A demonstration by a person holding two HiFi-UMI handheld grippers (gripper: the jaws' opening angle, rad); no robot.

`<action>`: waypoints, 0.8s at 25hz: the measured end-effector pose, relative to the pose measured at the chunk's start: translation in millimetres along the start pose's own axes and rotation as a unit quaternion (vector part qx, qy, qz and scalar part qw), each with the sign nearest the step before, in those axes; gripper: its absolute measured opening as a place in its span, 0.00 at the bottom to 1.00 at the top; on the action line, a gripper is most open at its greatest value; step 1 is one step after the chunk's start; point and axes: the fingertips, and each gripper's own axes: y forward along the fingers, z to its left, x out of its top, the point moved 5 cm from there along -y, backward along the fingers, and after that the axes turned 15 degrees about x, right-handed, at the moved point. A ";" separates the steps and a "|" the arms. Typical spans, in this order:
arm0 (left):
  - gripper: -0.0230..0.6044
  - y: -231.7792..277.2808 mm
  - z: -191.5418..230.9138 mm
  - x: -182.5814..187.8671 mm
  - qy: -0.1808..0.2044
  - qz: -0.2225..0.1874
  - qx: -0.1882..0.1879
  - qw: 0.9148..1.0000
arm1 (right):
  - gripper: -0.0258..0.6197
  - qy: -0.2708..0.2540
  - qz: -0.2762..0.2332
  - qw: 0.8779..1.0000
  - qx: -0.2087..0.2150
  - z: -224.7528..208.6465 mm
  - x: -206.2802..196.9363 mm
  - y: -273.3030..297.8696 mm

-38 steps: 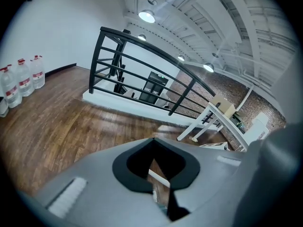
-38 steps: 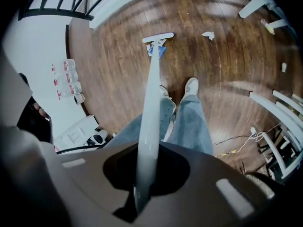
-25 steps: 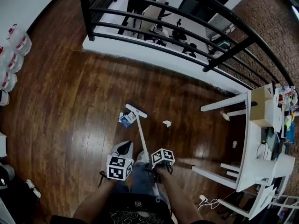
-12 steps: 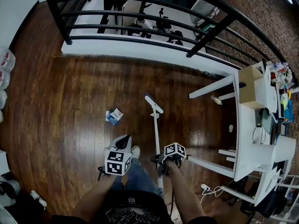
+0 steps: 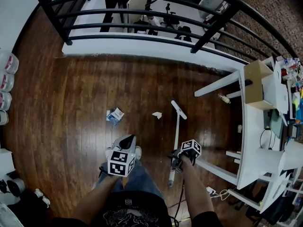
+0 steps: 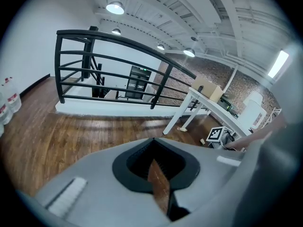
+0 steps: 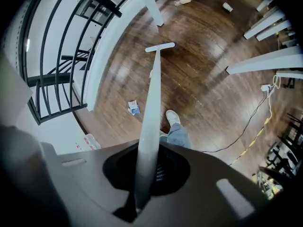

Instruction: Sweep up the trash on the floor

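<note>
My right gripper (image 5: pixel 176 165) (image 7: pixel 141 193) is shut on the white pole of a broom (image 5: pixel 177 126) (image 7: pixel 150 98). The broom's flat head (image 5: pixel 179 109) (image 7: pixel 160 47) rests on the wooden floor ahead of me. A crumpled white paper scrap (image 5: pixel 156 115) lies just left of that head. A blue and white wrapper (image 5: pixel 114 116) (image 7: pixel 133 108) lies farther left. My left gripper (image 5: pixel 125 144) (image 6: pixel 160 193) is held level above the floor, its jaws closed to a thin slit with nothing seen between them.
A black railing (image 5: pixel 142 13) (image 6: pixel 118 70) runs along a drop at the far side. White table legs (image 5: pixel 220 85) (image 6: pixel 182 115) stand at the right, with a small bottle (image 5: pixel 223 98) and a cup (image 5: pixel 239 128) beneath. A cable (image 7: pixel 246 126) trails behind me. Water jugs (image 5: pixel 4 82) line the left wall.
The broom head has swung from beside the wrapper over to the right of the paper scrap. My right gripper moved right with it. The left gripper stayed about where it was.
</note>
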 end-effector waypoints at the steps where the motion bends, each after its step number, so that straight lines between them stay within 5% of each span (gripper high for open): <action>1: 0.04 0.5 -2.2 1.5 0.001 0.000 0.003 1.000 | 0.04 0.005 0.000 1.000 -0.001 -2.7 2.2 -0.2; 12: 0.04 -10.0 11.5 -9.6 -0.001 0.004 0.004 1.000 | 0.04 0.028 0.029 0.999 0.036 8.1 -60.4 56.2; 20: 0.04 -46.7 87.7 -40.1 -0.012 0.011 0.006 1.000 | 0.04 0.043 0.051 0.996 0.059 36.1 -146.0 134.0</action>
